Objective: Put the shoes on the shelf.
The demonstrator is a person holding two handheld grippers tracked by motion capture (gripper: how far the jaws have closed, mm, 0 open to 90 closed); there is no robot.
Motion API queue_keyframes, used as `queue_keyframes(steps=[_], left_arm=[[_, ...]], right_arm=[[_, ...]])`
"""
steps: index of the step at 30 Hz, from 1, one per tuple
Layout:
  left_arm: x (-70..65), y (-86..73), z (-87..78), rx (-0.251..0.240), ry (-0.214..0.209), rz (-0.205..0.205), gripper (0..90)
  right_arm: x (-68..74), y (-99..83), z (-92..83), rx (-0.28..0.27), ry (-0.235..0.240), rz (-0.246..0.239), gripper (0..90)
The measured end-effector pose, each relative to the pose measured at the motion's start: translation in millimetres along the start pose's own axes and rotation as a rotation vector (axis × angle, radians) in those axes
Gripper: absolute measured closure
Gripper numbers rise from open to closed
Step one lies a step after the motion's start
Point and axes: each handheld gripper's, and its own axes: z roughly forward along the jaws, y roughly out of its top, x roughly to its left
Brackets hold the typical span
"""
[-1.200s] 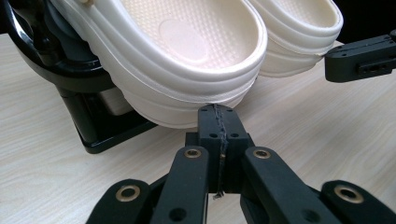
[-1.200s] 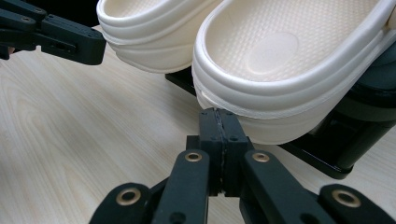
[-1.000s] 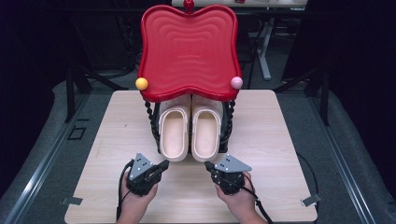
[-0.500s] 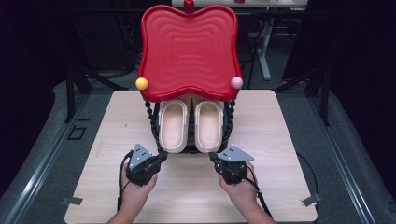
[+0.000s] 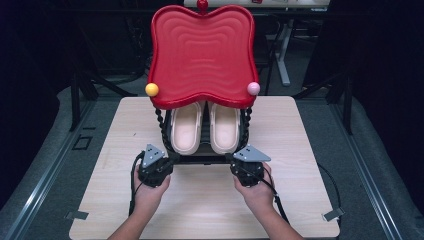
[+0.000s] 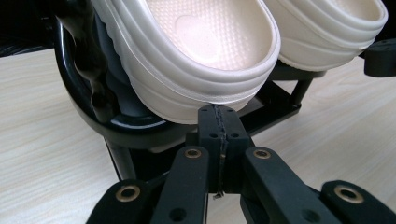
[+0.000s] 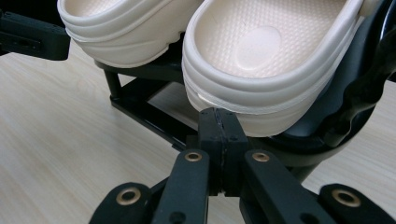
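High view shows the pair of cream clogs, left clog [image 5: 186, 131] and right clog [image 5: 224, 130], lying side by side, soles down and heels toward the person, on the lower shelf of a black rack [image 5: 200, 159] that stands mid-table under a red wavy tray [image 5: 201, 55]. Both clogs sit where they are, untouched as far as I can tell, so the work of taking them off the shelf looks barely begun: the approach is made, the grasp and lift are all still to come. Left gripper [image 6: 218, 122] has its jaws clenched together on nothing, the tips just under the heel rim of the left clog [image 6: 201, 56], near it but whether touching I cannot tell. Right gripper [image 7: 219, 125] is likewise pressed shut and empty, its tips just below the heel of the right clog [image 7: 266, 60]. By my judgement the jaws must spread before either heel can be taken. Outward, the tray carries a yellow ball [image 5: 151, 89] and a pink ball [image 5: 253, 88] at its front corners, and the wooden table [image 5: 300, 150] lies bare around the rack. No brand, label or writing can be read on the clogs, rack or tray.
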Motion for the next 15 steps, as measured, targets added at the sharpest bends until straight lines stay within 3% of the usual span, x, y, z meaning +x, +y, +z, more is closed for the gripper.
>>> queue_keyframes(steps=[5,15], left_arm=[[0.4,4.8,6.3,0.001,0.002,0.0,90.0],[-1.1,9.2,22.5,0.008,0.009,-0.008,90.0]], right_arm=[[-2.0,3.8,8.5,0.008,-0.006,-0.006,90.0],[-6.8,6.5,23.8,0.008,-0.013,0.029,90.0]])
